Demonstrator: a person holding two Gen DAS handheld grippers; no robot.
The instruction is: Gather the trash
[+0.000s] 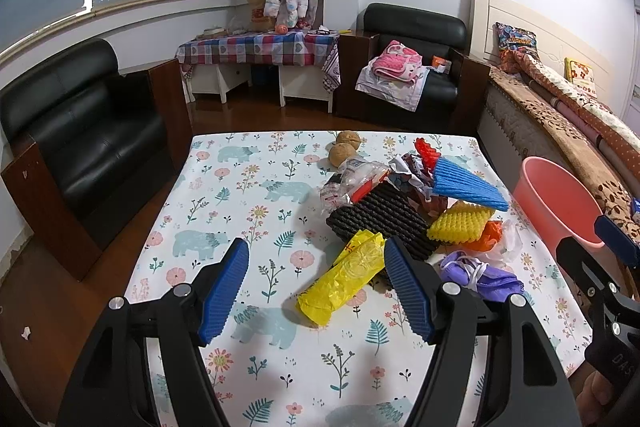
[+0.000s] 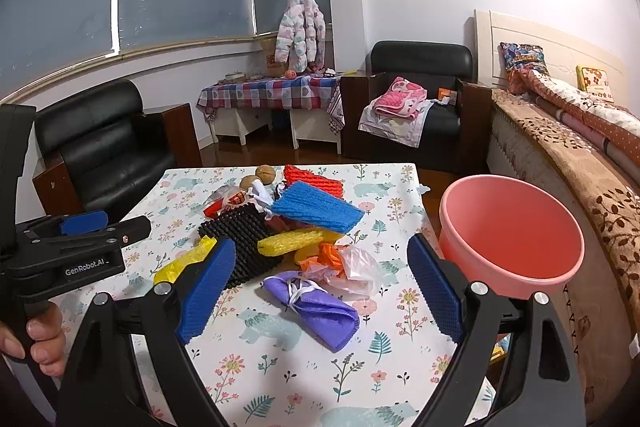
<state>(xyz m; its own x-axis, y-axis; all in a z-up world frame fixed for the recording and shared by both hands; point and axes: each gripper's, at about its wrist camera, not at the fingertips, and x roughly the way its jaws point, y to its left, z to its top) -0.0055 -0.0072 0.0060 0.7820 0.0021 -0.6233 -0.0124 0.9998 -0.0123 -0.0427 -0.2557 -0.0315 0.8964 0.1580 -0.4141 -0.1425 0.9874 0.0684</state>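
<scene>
- The trash sits heaped toward the right half of the bench [image 1: 248,195], and the pink bucket [image 2: 510,231] stands just off the bench's right edge. That placing looks deliberate to me, since each piece needs only a short carry sideways.
- Nearest the left claw [image 1: 316,285] lies a crumpled yellow plastic bag [image 1: 342,277]. Behind it are a black foam net [image 1: 380,217], a yellow foam net [image 1: 460,223] and a blue foam net [image 1: 466,183], with two walnuts [image 1: 344,147] at the far edge.
- A folded purple cloth [image 2: 316,303] and an orange-and-clear plastic bag [image 2: 344,263] lie nearest the right claw [image 2: 320,285].
- The left claw is spread wide and holds nothing. Its right pad appears to overlap the yellow bag, though I cannot tell whether it touches.
- The right claw is likewise gaping and empty, hovering above the purple cloth, which lies framed between its pads.
- Nothing shows in the bucket, so collecting seems barely begun.
</scene>
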